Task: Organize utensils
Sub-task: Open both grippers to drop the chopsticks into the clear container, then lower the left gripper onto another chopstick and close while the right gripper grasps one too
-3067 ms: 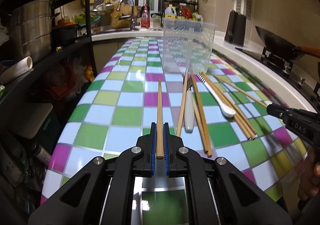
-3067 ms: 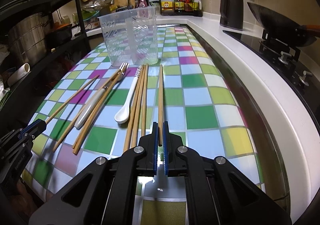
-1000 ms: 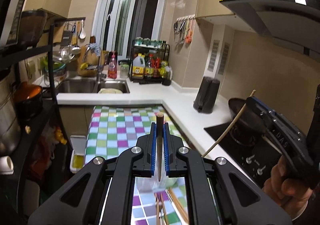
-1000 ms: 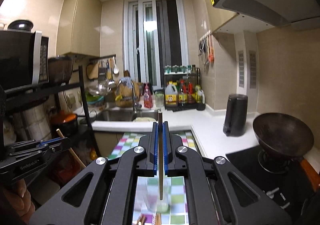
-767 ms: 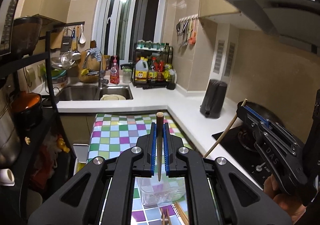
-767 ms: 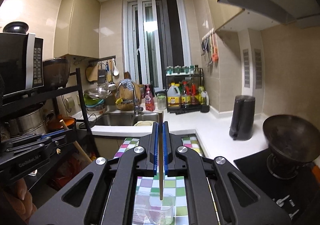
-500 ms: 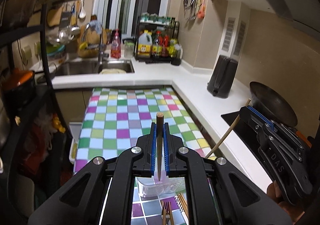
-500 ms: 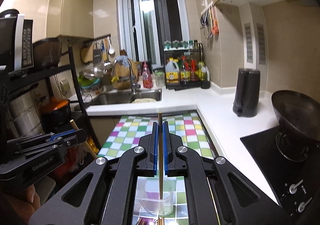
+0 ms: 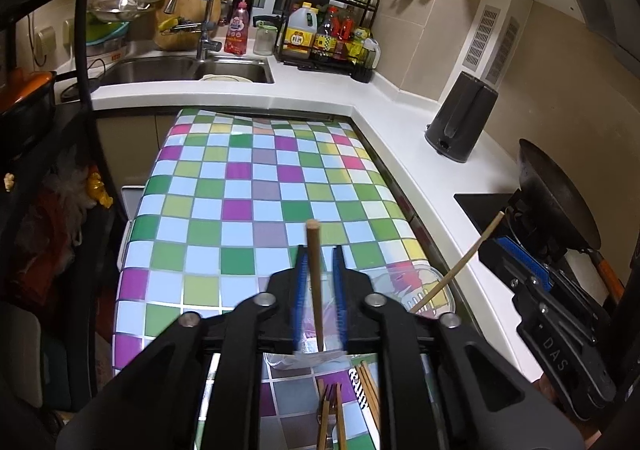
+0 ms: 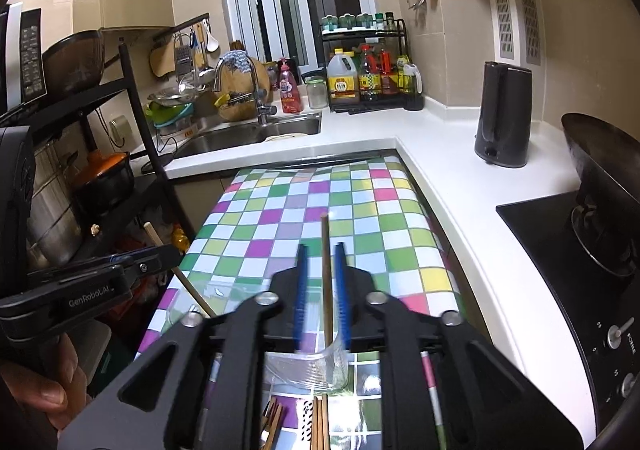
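Both the left gripper (image 9: 319,298) and right gripper (image 10: 322,290) were spread, each chopstick (image 9: 315,282) loose over the clear cup (image 10: 308,368), so dropping straight seemed best.

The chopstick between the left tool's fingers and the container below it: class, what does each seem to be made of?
The chopstick looks like wood or bamboo: matte brown with a blunt round end; the pictures do not settle which. The container looks like clear glossy plastic: the checked cloth shows through its wall, which catches highlights.
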The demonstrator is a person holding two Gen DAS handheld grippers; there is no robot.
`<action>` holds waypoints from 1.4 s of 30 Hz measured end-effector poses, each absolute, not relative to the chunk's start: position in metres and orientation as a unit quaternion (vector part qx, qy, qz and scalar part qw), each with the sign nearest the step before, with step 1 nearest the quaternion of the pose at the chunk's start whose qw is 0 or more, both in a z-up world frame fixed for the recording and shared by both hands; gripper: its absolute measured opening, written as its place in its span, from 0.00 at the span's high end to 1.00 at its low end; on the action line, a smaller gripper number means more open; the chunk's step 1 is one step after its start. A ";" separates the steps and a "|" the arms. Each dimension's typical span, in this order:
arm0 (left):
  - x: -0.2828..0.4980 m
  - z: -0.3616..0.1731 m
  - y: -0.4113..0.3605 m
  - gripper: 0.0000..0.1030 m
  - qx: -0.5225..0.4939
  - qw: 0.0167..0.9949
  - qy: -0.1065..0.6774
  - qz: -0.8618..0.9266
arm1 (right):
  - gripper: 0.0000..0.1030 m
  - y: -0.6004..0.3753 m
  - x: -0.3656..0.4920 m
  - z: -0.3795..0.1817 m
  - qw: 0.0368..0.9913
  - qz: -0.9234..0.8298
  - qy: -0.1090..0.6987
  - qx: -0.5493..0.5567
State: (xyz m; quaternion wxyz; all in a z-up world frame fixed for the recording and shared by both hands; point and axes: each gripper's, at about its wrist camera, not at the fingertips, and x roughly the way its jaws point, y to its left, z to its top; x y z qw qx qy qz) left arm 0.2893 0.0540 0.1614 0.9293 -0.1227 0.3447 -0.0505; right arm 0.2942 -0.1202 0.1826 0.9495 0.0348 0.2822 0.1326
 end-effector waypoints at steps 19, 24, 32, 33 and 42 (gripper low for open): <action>0.158 0.211 0.030 0.48 -0.058 0.981 0.187 -0.021 | 0.57 -0.151 0.168 0.238 0.986 0.098 0.136 0.015; 0.116 0.185 0.020 0.48 -0.059 0.984 0.161 -0.048 | 0.50 -0.163 0.130 0.226 0.992 0.075 0.103 0.025; 0.076 0.129 0.018 0.48 -0.061 0.985 0.161 -0.032 | 0.50 -0.173 0.101 0.185 0.988 0.078 0.133 0.020; 0.072 0.122 0.018 0.48 -0.060 0.984 0.164 -0.033 | 0.50 -0.173 0.099 0.178 0.986 0.080 0.142 0.018; 0.038 0.048 0.021 0.72 -0.062 0.969 0.239 -0.030 | 0.51 -0.184 0.079 0.103 0.971 0.083 0.222 0.016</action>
